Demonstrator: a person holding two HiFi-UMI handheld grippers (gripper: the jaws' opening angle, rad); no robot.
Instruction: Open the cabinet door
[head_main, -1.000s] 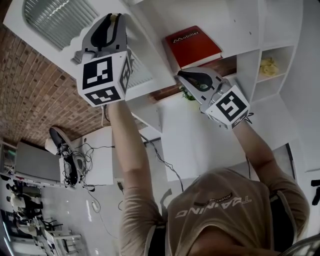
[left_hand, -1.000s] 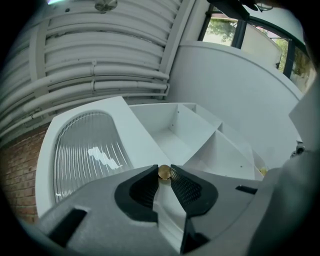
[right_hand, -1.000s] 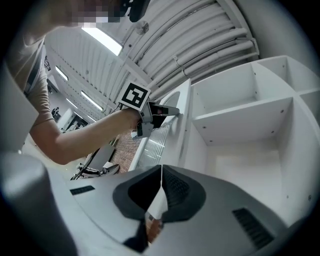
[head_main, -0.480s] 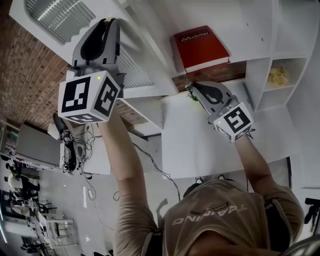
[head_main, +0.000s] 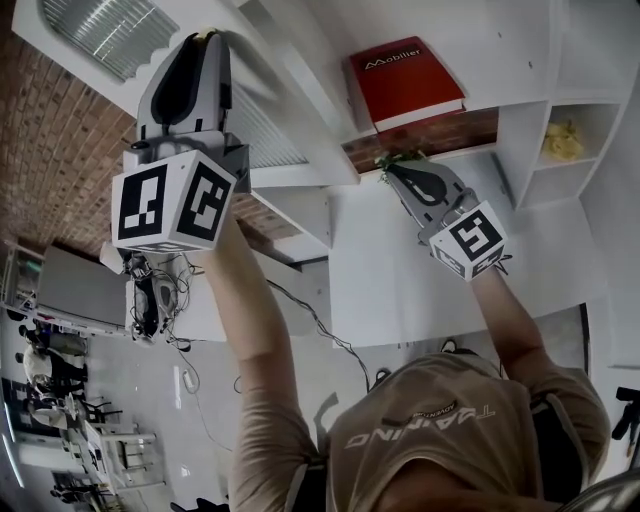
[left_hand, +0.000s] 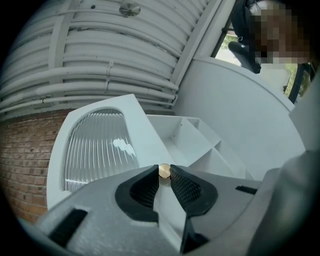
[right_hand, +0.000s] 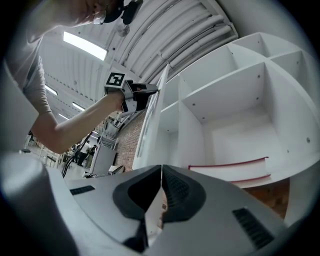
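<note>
The white cabinet door (head_main: 262, 118) with its ribbed glass pane (left_hand: 97, 147) stands swung out from the cabinet. My left gripper (head_main: 206, 36) is shut on the small brass knob (left_hand: 164, 171) at the door's edge, which sits pinched between the black pads (left_hand: 145, 186). In the right gripper view the left gripper (right_hand: 149, 90) shows at the upper edge of the door (right_hand: 151, 122). My right gripper (head_main: 386, 164) hangs just under the shelf with the red book (head_main: 405, 80). Its jaws are shut with nothing between them (right_hand: 161, 172).
Open white shelf compartments (right_hand: 235, 100) lie behind the door; one at the right holds a yellow object (head_main: 565, 140). Brick wall (head_main: 55, 170) lies to the left. A desk with cables (head_main: 150, 300) and people farther off are below.
The left gripper has drawn the knob and door farther left, and its marker cube has rolled. The right gripper has sunk from beside the red book to below its shelf.
</note>
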